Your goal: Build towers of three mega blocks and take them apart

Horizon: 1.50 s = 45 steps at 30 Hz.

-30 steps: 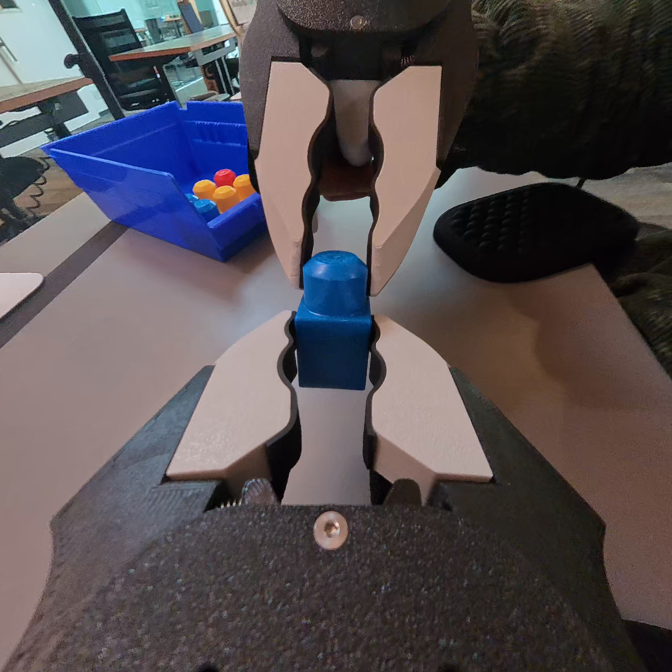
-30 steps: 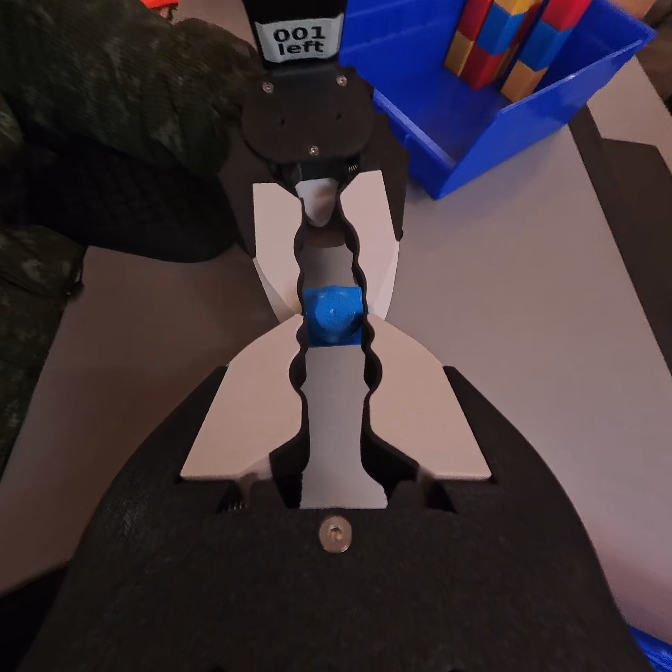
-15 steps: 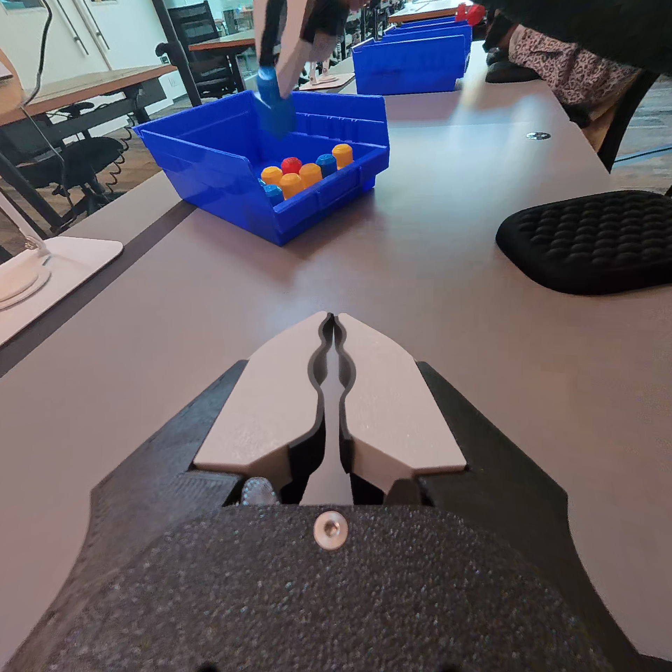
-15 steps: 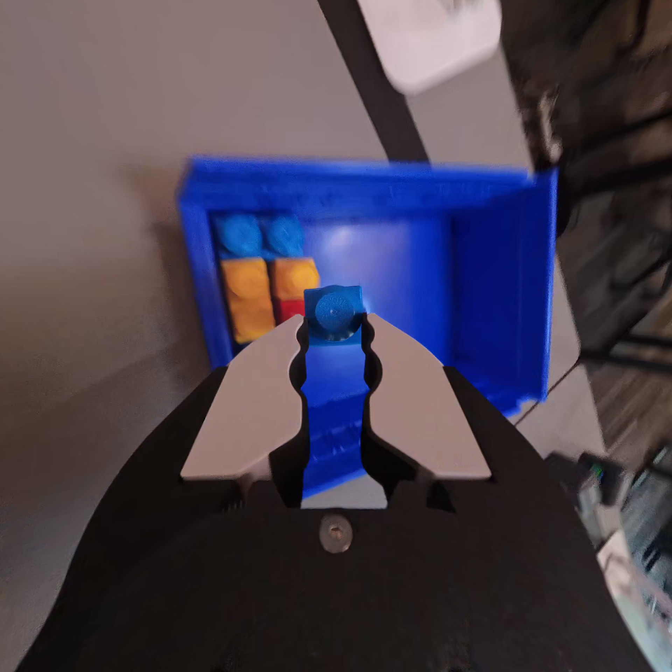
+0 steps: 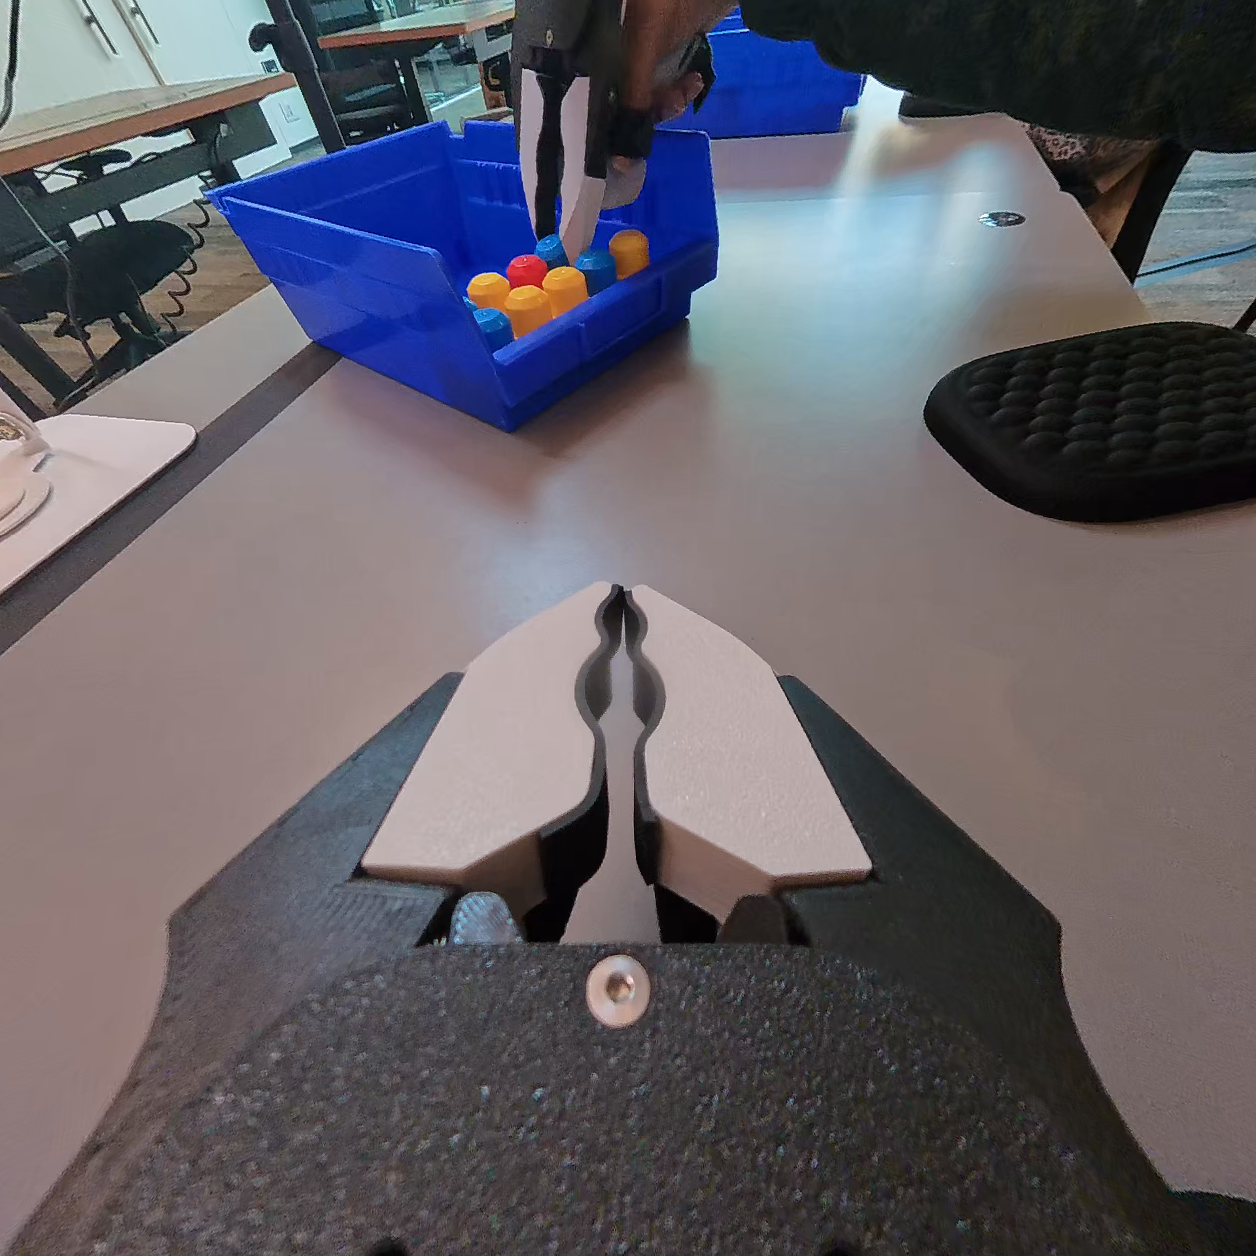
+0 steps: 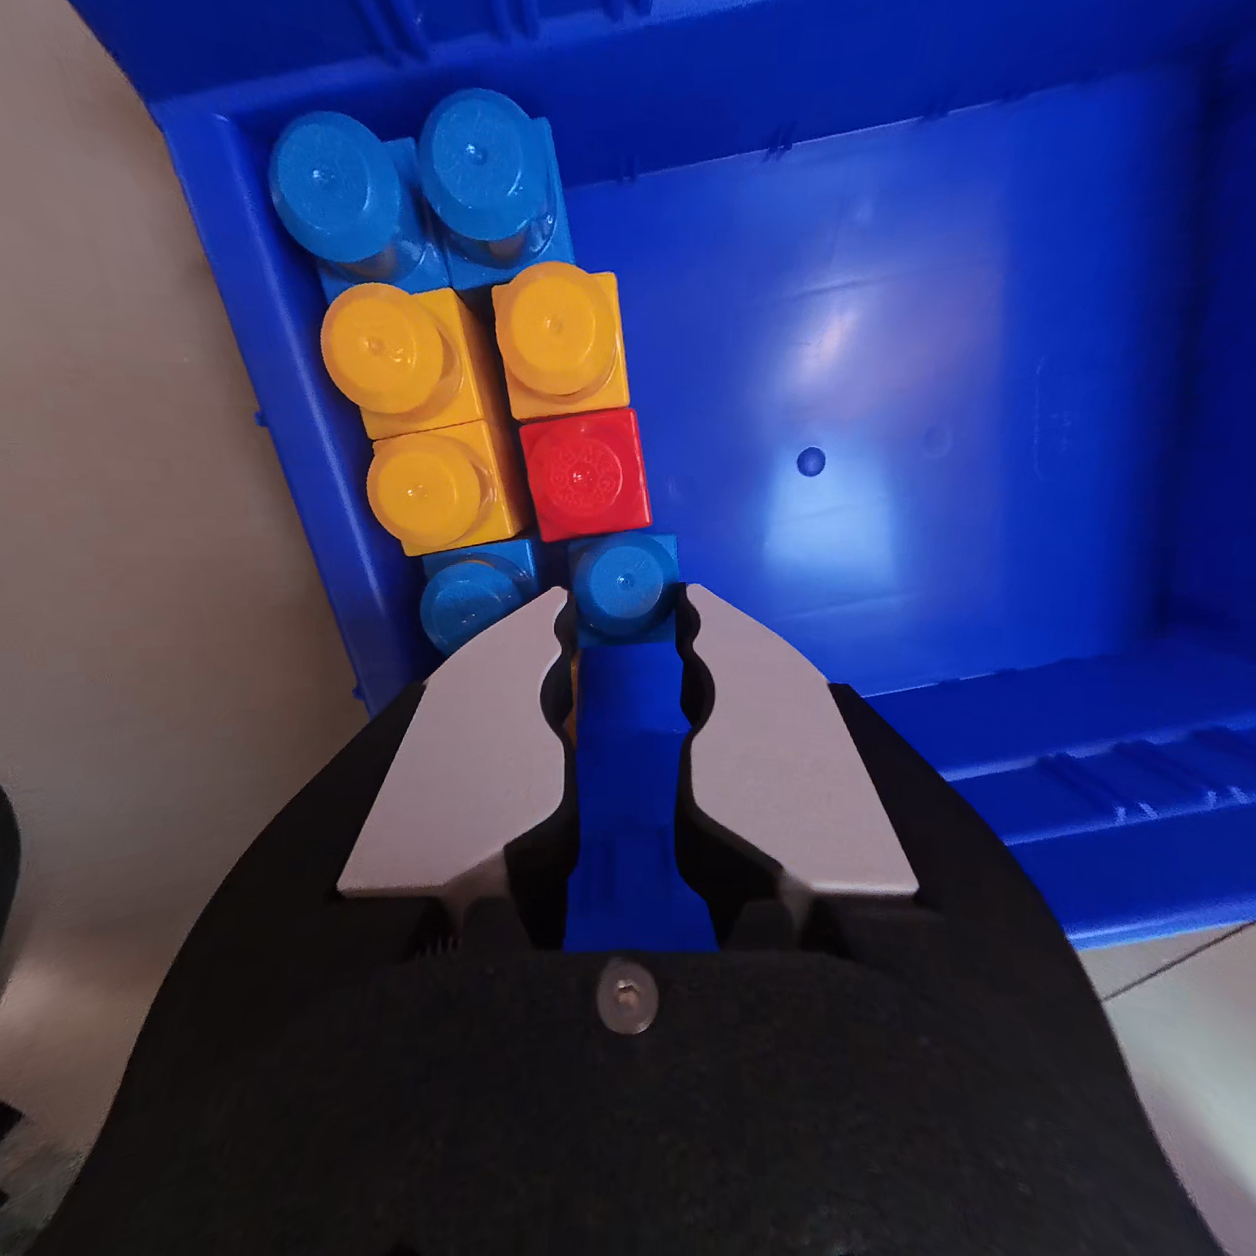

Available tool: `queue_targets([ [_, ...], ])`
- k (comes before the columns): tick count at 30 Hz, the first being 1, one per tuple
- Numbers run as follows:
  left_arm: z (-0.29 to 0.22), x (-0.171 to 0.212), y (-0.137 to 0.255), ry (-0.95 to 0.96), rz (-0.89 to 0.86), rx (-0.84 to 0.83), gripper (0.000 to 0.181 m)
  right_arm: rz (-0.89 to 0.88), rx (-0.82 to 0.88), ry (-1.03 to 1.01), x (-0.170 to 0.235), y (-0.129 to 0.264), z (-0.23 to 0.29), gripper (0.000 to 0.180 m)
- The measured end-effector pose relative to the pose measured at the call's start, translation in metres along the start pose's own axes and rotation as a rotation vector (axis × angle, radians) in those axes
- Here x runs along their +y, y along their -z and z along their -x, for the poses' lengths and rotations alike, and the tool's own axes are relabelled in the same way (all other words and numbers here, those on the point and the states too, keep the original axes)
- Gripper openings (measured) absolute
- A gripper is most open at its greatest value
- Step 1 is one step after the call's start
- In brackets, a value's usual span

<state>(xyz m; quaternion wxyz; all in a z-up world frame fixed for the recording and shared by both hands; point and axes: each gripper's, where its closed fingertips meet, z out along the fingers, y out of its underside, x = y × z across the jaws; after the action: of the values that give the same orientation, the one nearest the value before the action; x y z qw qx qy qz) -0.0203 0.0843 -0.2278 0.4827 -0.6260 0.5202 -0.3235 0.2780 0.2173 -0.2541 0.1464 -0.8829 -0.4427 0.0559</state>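
My right gripper point(image 6: 624, 601) is shut on a blue block point(image 6: 622, 588) and holds it down inside the blue bin point(image 6: 951, 340), next to a red block point(image 6: 584, 476). Yellow blocks point(image 6: 557, 340) and more blue blocks point(image 6: 476, 177) stand in rows along the bin's left side. In the left wrist view the right gripper point(image 5: 554, 238) reaches down into the bin point(image 5: 380, 258) among the blocks point(image 5: 527, 306). My left gripper point(image 5: 620, 595) is shut and empty, low over the grey table point(image 5: 408, 578).
A black textured pad point(image 5: 1101, 421) lies on the table at the right. A white flat base point(image 5: 88, 462) sits at the left edge. Another blue bin point(image 5: 781, 95) stands farther back. Desks and chairs are beyond the table. A person's dark sleeve point(image 5: 985, 61) reaches across the top. Some 35 cm of space lies between my two pairs of fingers.
My left gripper let go of the blue block and closed empty. My right gripper carried the block from the table over to the bin and lowered it beside the red block.
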Motion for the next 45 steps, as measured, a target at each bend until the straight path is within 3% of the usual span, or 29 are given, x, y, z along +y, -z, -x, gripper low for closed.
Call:
queue_targets([
  [15, -0.005, 0.005, -0.003, -0.005, 0.022, 0.022, 0.000, 0.070, -0.008, 0.053, 0.014, 0.009, 0.007, 0.036],
  [21, -0.006, 0.006, -0.004, -0.008, 0.029, 0.026, 0.000, 0.147, -0.005, 0.076, 0.020, 0.004, 0.010, 0.023],
  [31, 0.009, -0.002, 0.004, 0.007, 0.028, -0.055, 0.000, 0.049, 0.026, 0.078, 0.010, 0.013, 0.010, 0.027],
  [34, 0.026, -0.020, 0.019, 0.040, -0.020, -0.127, 0.000, -0.112, 0.139, 0.072, -0.013, 0.042, 0.015, 0.029],
  [39, 0.068, -0.042, 0.054, 0.099, -0.093, -0.317, 0.000, -0.730, 0.418, -0.038, -0.079, 0.115, 0.048, 0.031],
  [42, 0.096, -0.053, 0.089, 0.106, -0.116, -0.450, 0.000, -0.988, 0.450, -0.156, -0.086, 0.134, 0.081, 0.031],
  [45, 0.134, -0.058, 0.137, 0.146, -0.095, -0.604, 0.000, -1.070, 0.386, -0.231, -0.081, 0.124, 0.116, 0.031],
])
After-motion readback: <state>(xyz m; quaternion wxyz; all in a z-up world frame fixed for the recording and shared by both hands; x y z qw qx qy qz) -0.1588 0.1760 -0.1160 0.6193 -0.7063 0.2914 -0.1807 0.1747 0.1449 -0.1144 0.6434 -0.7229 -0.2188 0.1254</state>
